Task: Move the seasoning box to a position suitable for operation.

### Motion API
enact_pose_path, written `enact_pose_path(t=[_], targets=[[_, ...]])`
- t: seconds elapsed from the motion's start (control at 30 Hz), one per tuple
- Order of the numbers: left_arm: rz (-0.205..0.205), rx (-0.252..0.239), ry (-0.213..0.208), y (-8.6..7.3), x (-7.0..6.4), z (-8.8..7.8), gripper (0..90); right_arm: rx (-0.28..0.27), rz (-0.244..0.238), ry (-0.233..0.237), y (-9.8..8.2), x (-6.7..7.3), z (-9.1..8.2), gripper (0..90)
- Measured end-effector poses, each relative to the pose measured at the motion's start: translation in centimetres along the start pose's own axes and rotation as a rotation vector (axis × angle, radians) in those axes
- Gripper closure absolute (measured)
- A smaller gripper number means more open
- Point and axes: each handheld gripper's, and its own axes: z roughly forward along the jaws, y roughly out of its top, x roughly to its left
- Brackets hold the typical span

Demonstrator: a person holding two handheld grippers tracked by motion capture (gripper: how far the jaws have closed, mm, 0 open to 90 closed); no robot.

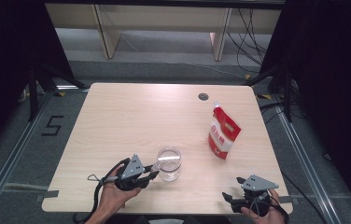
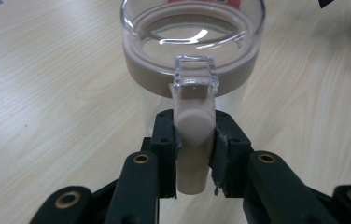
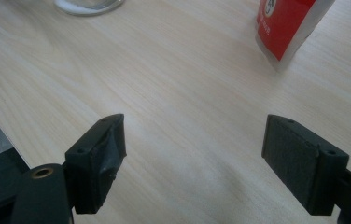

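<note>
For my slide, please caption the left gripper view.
Left gripper shut on the clear cup's handle above the wooden table.

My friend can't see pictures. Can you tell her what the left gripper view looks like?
Two black tongs squeeze the handle of a clear glass mug that stands upright on a pale wooden table. The mug looks empty, and its round rim is near the top of the picture.

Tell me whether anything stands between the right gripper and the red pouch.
Nothing visible does. The right gripper has its jaws wide open over bare table, and the red pouch stands ahead of it, apart from the glass cup that the left gripper grips.
</note>
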Motion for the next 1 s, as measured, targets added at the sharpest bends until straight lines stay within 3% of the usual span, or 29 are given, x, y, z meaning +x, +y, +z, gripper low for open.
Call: enact_pose_path(t=[0.13,0.23,0.33,0.5,0.53,0.6,0.63,0.7,0.77,0.8,1.0], targets=[[0.064,0.003,-0.063,0.3,0.5,0.0,72.5,0.001,0.001,0.010,0.0,0.0,0.0,22.3],[0.110,-0.007,-0.077,0.4,0.5,0.1,72.6,-0.006,-0.001,0.029,0.0,0.0,0.0,22.4],[0.081,-0.006,-0.119,0.4,0.5,0.3,72.7,0.000,0.002,0.054,0.0,0.0,0.0,22.6],[0.118,-0.012,-0.188,0.5,0.1,0.9,72.6,-0.014,0.015,0.014,-0.1,0.1,-0.2,22.6],[0.135,-0.003,-0.188,0.6,0.1,1.0,72.6,-0.005,0.043,0.023,-0.1,0.3,-0.2,22.6],[0.161,-0.003,-0.186,0.8,0.3,1.1,72.4,-0.011,0.026,0.036,-0.2,0.0,0.0,22.8],[0.163,0.002,-0.179,0.8,0.4,1.3,72.1,0.004,0.049,0.024,-0.3,0.2,-0.1,23.0],[0.159,-0.001,-0.181,0.9,0.7,1.5,72.0,-0.008,0.021,0.021,-0.4,-0.1,-0.2,23.1],[0.163,0.001,-0.180,1.0,0.8,1.6,72.0,-0.005,0.054,0.018,-0.5,0.0,-0.4,23.1],[0.162,0.003,-0.173,1.0,0.8,1.6,72.1,-0.012,0.023,0.019,-0.5,-0.2,-0.4,23.1],[0.161,0.008,-0.168,1.1,0.9,1.7,72.2,-0.007,0.043,0.018,-0.7,0.0,-0.6,23.5]])
